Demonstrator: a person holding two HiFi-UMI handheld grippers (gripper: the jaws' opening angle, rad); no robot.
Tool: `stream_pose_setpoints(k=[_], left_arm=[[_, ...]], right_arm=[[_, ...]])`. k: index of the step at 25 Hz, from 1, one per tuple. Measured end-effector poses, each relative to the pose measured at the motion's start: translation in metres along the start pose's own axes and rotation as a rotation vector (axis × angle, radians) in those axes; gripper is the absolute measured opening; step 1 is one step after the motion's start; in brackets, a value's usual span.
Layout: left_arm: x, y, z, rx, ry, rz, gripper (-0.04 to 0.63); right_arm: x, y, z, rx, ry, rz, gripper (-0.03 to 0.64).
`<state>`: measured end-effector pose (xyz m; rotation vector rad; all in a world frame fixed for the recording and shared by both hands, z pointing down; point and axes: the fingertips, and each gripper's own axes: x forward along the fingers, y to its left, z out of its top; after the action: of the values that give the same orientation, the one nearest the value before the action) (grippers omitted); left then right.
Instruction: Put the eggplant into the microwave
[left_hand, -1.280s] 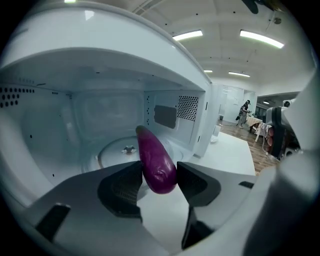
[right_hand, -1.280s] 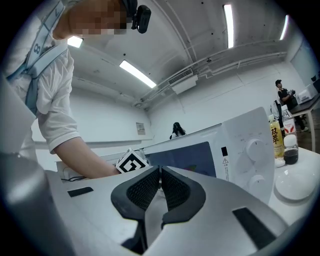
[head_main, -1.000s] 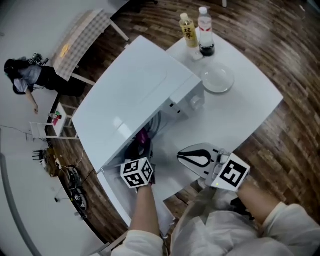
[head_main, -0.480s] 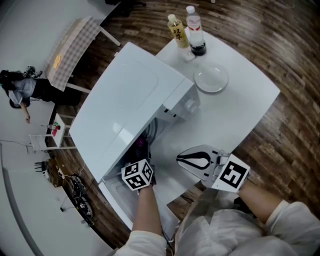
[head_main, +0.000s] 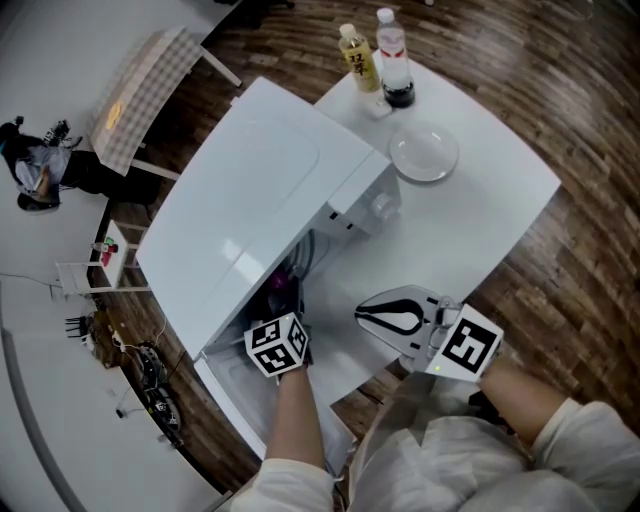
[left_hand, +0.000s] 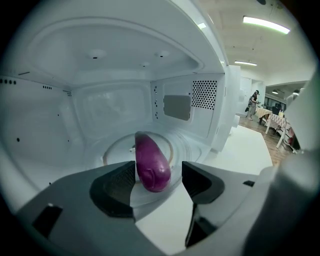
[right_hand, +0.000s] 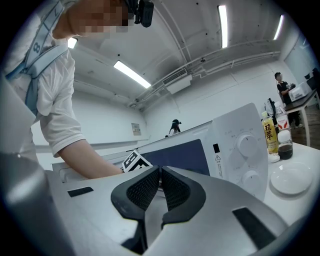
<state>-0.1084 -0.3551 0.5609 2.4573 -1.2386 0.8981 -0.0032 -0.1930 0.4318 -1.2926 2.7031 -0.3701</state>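
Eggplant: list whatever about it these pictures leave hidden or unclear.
- Head view: the microwave top covers the eggplant except a purple sliver.
- Left gripper view: the opening jaws of the left gripper hide the eggplant's lower sides, so whether the left pad touches it is unclear.
- Right gripper view: the microwave and the right gripper block the eggplant entirely.

Purple eggplant (left_hand: 152, 162), inside open microwave (left_hand: 115, 65)

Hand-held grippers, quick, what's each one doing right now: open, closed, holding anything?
Left hand-held gripper: jaws opening around the eggplant, not clamping it, inside the microwave.
Right hand-held gripper: closed, empty.
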Motion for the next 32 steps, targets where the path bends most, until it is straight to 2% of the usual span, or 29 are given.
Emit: stream_pose_setpoints(k=[16,23,25,32], left_arm=[[-0.032,-0.012,0.015,-0.037,-0.076,0.030,0.282],[-0.057,-0.028,0.021,-0.097,-0.129,0.022,0.279],[-0.065,-0.035,0.021,-0.115,-0.145,0.014,0.262],[-0.105,-0.064,0.034,-0.158,-0.254,-0.013,0.125]], right_arm=[[-0.010,0.013,0.006,-0.036,0.038,0.069,0.035],[-0.023,0.022,0.015,-0.059,0.058,0.115,0.035],[-0.027,0.025,0.017,-0.070,0.066,0.128,0.035],[-0.046,0.038,0.033,-0.115,0.089,0.182,0.035]])
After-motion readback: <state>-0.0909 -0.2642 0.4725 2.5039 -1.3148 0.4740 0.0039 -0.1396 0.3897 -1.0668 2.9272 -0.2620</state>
